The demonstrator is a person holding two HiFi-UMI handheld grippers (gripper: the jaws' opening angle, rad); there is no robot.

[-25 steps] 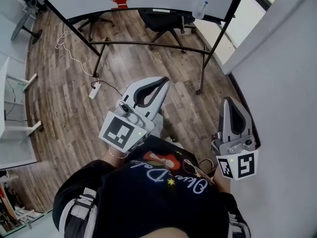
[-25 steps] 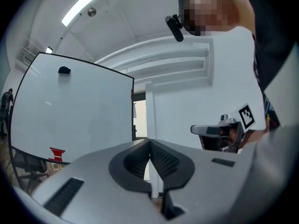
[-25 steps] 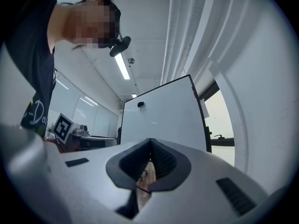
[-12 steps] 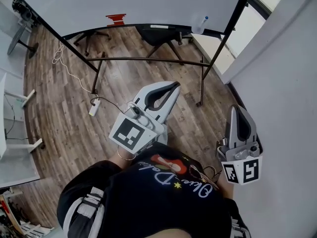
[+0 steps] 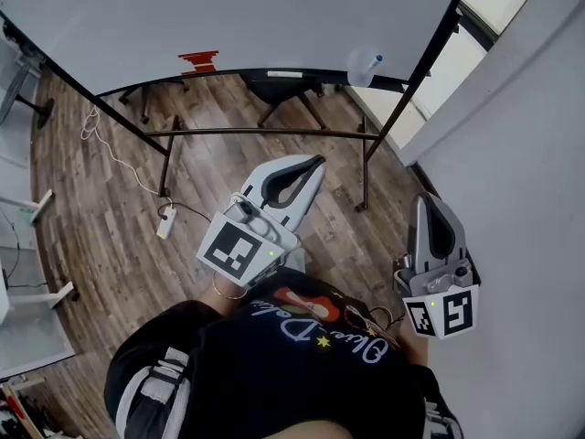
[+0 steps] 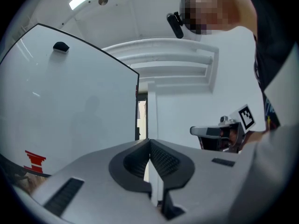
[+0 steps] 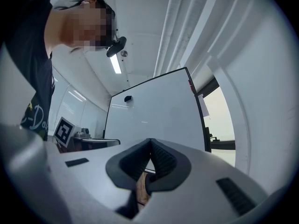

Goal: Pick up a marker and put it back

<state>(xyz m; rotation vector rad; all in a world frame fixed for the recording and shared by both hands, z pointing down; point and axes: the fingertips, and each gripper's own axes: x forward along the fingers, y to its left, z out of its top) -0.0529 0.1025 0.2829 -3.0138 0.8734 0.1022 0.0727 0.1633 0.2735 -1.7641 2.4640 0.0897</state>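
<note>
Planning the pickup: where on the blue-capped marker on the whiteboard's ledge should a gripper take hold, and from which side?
Probably take the marker by its white barrel, clear of the blue cap, from the room side: the whiteboard backs it. The right gripper is nearer; its shut jaws must open first.

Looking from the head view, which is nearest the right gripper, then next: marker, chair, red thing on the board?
From the right gripper:
1. marker, at the board's right end.
2. chair, under the board's middle.
3. red thing, at the board's left.
</note>
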